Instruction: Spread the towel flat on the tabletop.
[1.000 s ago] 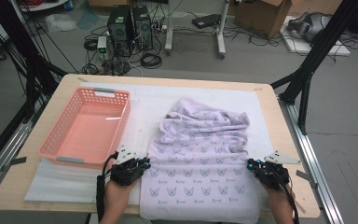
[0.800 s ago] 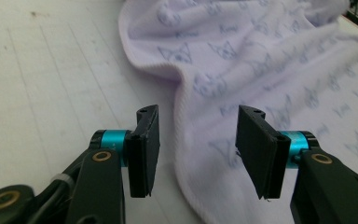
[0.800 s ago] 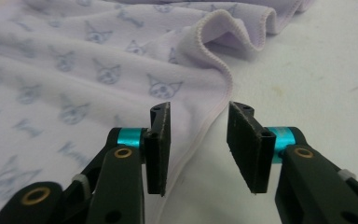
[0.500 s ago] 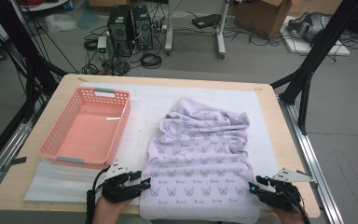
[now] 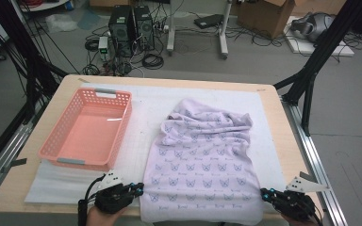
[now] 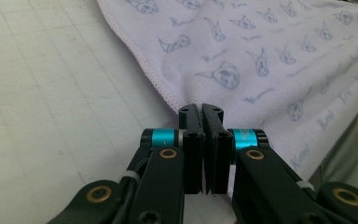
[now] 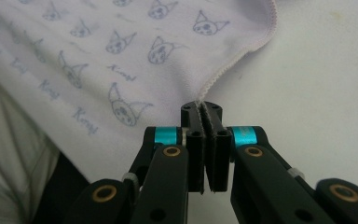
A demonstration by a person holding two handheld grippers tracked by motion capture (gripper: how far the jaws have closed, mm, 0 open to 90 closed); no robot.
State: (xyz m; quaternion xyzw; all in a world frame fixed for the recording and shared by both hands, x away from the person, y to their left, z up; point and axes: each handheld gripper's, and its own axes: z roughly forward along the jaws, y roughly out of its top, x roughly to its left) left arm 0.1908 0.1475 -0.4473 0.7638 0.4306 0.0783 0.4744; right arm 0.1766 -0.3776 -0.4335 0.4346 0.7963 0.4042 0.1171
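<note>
Pinching lilac towel [image 5: 202,165] edges, pink basket [image 5: 87,129] beside, apart

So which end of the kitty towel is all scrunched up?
The far end of the lavender cat-print towel, away from the person, is bunched into folds. The near end, pinched at its corners by the left gripper and right gripper, lies flat.

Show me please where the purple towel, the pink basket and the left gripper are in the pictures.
purple towel [image 5: 202,165]: high view, flat middle of the cloth.
pink basket [image 5: 122,127]: high view, its right wall.
left gripper [image 6: 202,110]: left gripper view, jaw tips shut on the towel's edge.
</note>
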